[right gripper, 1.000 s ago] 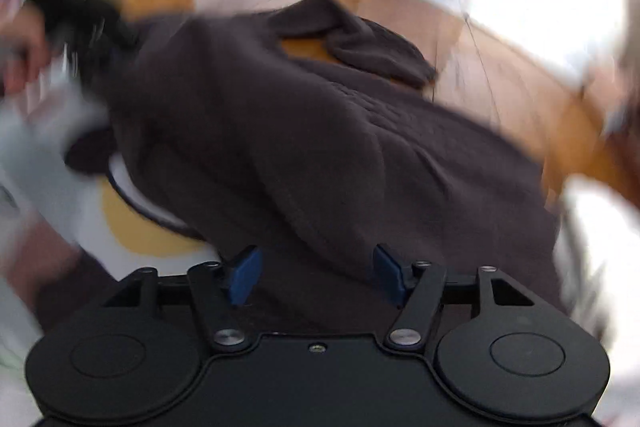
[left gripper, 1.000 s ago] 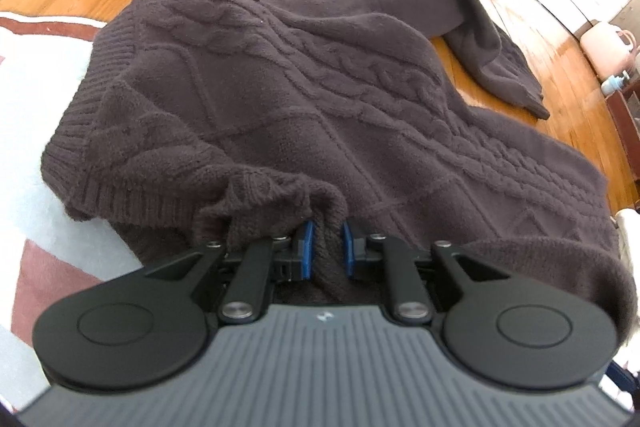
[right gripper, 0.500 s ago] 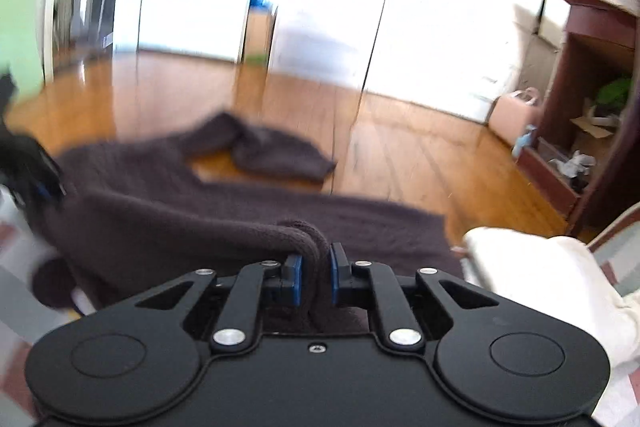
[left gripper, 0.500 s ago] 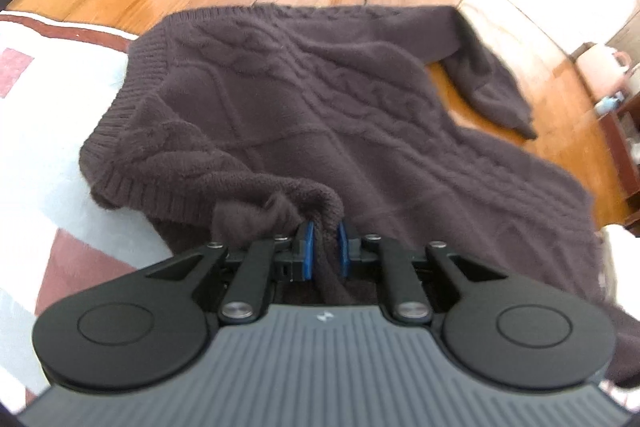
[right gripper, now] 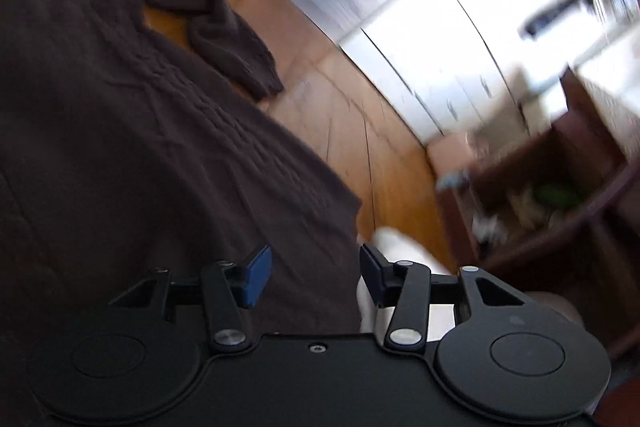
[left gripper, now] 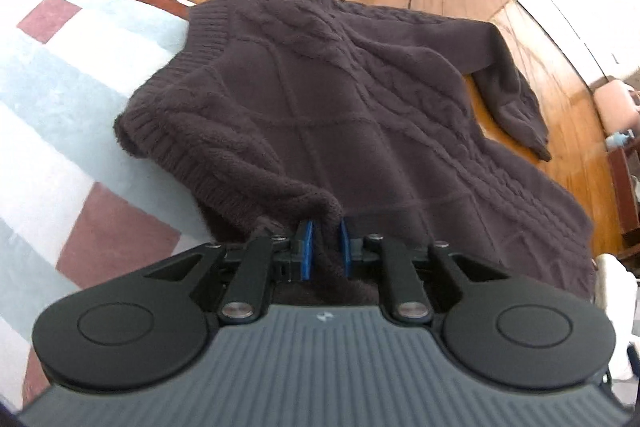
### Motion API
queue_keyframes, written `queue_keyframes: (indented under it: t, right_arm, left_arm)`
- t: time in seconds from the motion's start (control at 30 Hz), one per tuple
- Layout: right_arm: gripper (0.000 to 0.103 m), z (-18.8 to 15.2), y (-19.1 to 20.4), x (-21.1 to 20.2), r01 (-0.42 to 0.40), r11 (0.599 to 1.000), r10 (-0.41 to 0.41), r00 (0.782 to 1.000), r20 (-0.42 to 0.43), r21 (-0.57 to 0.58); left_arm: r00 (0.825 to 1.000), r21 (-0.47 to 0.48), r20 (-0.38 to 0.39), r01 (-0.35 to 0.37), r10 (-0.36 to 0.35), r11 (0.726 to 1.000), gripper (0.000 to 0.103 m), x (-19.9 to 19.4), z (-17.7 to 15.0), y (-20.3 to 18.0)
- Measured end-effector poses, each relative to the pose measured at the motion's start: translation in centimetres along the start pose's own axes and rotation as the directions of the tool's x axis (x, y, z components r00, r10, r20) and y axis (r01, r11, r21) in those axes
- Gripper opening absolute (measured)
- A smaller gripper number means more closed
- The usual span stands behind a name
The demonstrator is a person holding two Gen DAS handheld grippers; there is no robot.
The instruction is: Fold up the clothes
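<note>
— Anything to read from where you stand?

— Hardly. There's one small pale mark, a bit like a zigzag, on the grey ribbed body of the left hand-held gripper (left gripper: 325, 243). It's a logo, not letters I can make out.

— And the other one?

— The right hand-held gripper (right gripper: 316, 271) is plain black. No words, numbers or labels readable there; the room behind it is blurred.
</note>
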State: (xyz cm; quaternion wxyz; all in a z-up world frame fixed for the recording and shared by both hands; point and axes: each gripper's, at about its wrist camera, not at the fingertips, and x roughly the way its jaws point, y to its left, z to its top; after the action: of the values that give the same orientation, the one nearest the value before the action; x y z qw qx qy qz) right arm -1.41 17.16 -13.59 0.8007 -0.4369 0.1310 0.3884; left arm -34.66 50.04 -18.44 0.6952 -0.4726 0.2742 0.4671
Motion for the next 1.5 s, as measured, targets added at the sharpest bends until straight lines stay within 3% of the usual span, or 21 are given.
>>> queue_keyframes:
  t: [0.07, 0.13, 0.2, 0.37, 0.57, 0.63, 0.67, 0.7, 0.73, 0.77, 0.83, 0.87, 0.93, 1.07, 1.13, 1.3, 1.5]
  right_arm:
    - [0.054, -1.5, -2.1, -1.5, -0.146, 0.972, 0.147, 0.989, 0.007, 0.186]
    - [0.058, -3.5, -3.6, -2.2, -0.273, 0.907, 0.284, 0.959, 0.014, 0.321]
    - [0.059, -5.4, -4.2, -2.0, -0.345, 0.853, 0.381, 0.924, -0.016, 0.391]
    - [0.065, -9.5, -4.7, -1.1, -0.382, 0.761, 0.495, 0.865, -0.087, 0.524]
    - [0.067, -12.4, -4.5, 1.1, -0.420, 0.577, 0.580, 0.815, 0.011, 0.700]
    - [0.057, -11.9, -4.4, 2.0, -0.458, 0.563, 0.607, 0.794, 0.032, 0.687]
    - [0.026, -11.5, -4.2, 1.8, -0.479, 0.579, 0.613, 0.789, 0.035, 0.660]
    - [0.018, -11.1, -4.0, 1.6, -0.499, 0.593, 0.620, 0.784, 0.037, 0.632]
    - [0.017, -10.8, -4.2, 1.1, -0.525, 0.591, 0.629, 0.775, 0.058, 0.612]
    - [0.016, -10.7, -5.0, 0.1, -0.583, 0.545, 0.658, 0.743, 0.124, 0.603]
    - [0.015, -11.2, -6.8, -2.0, -0.723, 0.406, 0.730, 0.625, 0.278, 0.558]
    - [0.015, -11.6, -7.4, -2.8, -0.742, 0.393, 0.748, 0.601, 0.281, 0.543]
    - [0.015, -13.0, -7.9, -3.5, -0.725, 0.424, 0.764, 0.608, 0.214, 0.543]
    - [0.015, -16.0, -7.1, -1.9, -0.592, 0.533, 0.724, 0.689, 0.037, 0.604]
    - [0.016, -16.0, -6.2, -1.5, -0.575, 0.546, 0.720, 0.694, 0.010, 0.609]
    - [0.018, -14.2, -4.8, -2.2, -0.567, 0.633, 0.683, 0.730, -0.036, 0.527]
    - [0.021, -14.1, -6.1, -3.0, -0.569, 0.632, 0.679, 0.734, -0.021, 0.527]
  left_arm:
    - [1.000, 0.004, 0.008, 0.011, -0.011, 1.000, 0.015, -0.7, 0.1, -0.1]
    - [1.000, 0.008, 0.015, 0.020, -0.021, 1.000, 0.015, -1.4, 0.1, -0.1]
    - [0.999, -0.009, 0.014, 0.045, -0.045, 0.999, 0.015, -2.2, 0.2, 0.4]
    - [0.992, -0.073, 0.027, 0.126, -0.124, 0.989, 0.015, -4.4, 0.8, 2.1]
    - [0.995, -0.171, 0.028, 0.098, -0.095, 0.980, 0.022, -4.9, 0.7, 4.8]
    - [0.992, -0.231, 0.003, 0.122, -0.125, 0.965, 0.026, -4.2, 0.5, 5.7]
    - [0.990, -0.255, -0.006, 0.133, -0.139, 0.958, 0.026, -3.9, 0.4, 6.0]
    - [0.989, -0.269, -0.012, 0.137, -0.146, 0.953, 0.026, -3.7, 0.4, 6.2]
    - [0.990, -0.271, -0.012, 0.132, -0.141, 0.953, 0.026, -3.7, 0.4, 6.3]
    - [0.991, -0.269, -0.010, 0.125, -0.132, 0.955, 0.026, -3.8, 0.4, 6.3]
    - [0.994, -0.274, 0.008, 0.105, -0.106, 0.956, 0.029, -4.5, 0.5, 6.4]
    - [0.995, -0.280, 0.023, 0.099, -0.097, 0.955, 0.033, -4.9, 0.5, 6.5]
    - [0.996, -0.286, 0.036, 0.092, -0.086, 0.954, 0.042, -5.2, 0.4, 6.7]
    - [0.998, -0.302, 0.014, 0.066, -0.065, 0.951, 0.043, -4.7, 0.1, 7.1]
    - [0.998, -0.312, -0.005, 0.065, -0.070, 0.948, 0.043, -4.3, -0.2, 6.9]
    - [0.997, -0.234, -0.042, 0.061, -0.072, 0.970, 0.048, -3.5, -0.9, 4.7]
    - [0.995, -0.135, -0.092, 0.035, -0.048, 0.990, 0.054, -3.3, -2.5, 2.5]
